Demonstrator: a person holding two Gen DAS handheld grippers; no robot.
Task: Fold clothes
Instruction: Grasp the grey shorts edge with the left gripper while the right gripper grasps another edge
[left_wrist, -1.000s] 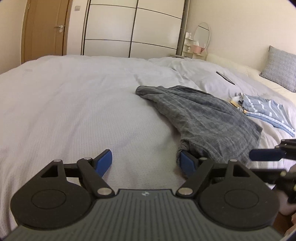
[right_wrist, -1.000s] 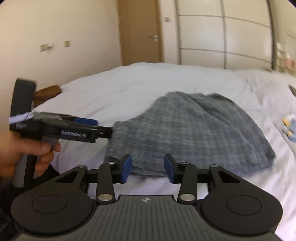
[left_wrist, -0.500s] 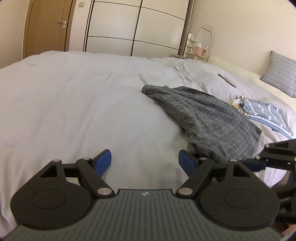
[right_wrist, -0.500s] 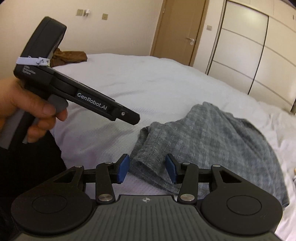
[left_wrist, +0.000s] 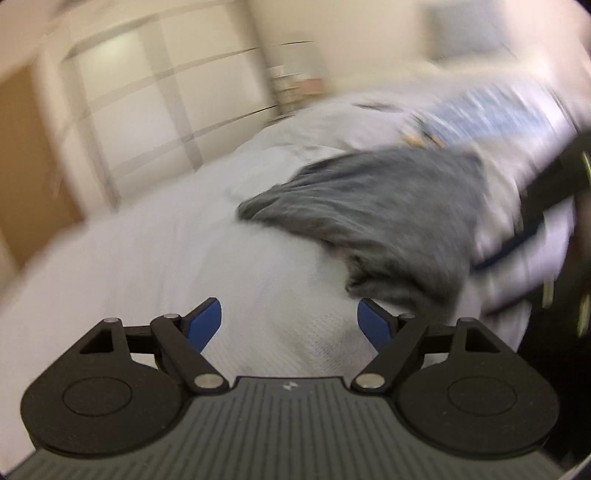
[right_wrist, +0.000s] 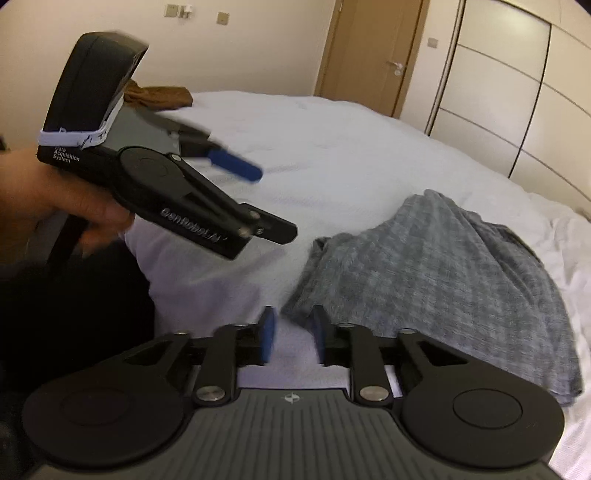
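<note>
We see the grey garment (right_wrist: 436, 288) lying crumpled near the bed's (right_wrist: 332, 155) close edge, our left gripper (left_wrist: 289, 323) spread wide over bare white cover, our right gripper (right_wrist: 291, 338) part-open and empty just short of the cloth's hem.

Black hand-held gripper (left_wrist: 289, 325), blue pads (left_wrist: 204, 325), silver screws

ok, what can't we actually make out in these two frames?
- Left wrist view: smeared by motion; the blue striped clothes are only a streak, and the things by the far wall are unreadable.
- Grey garment: bunched on the bed, so type and shape are unclear; the right gripper body covers its near hem.
- Brown item: far off, partly behind the left gripper; unidentifiable.
</note>
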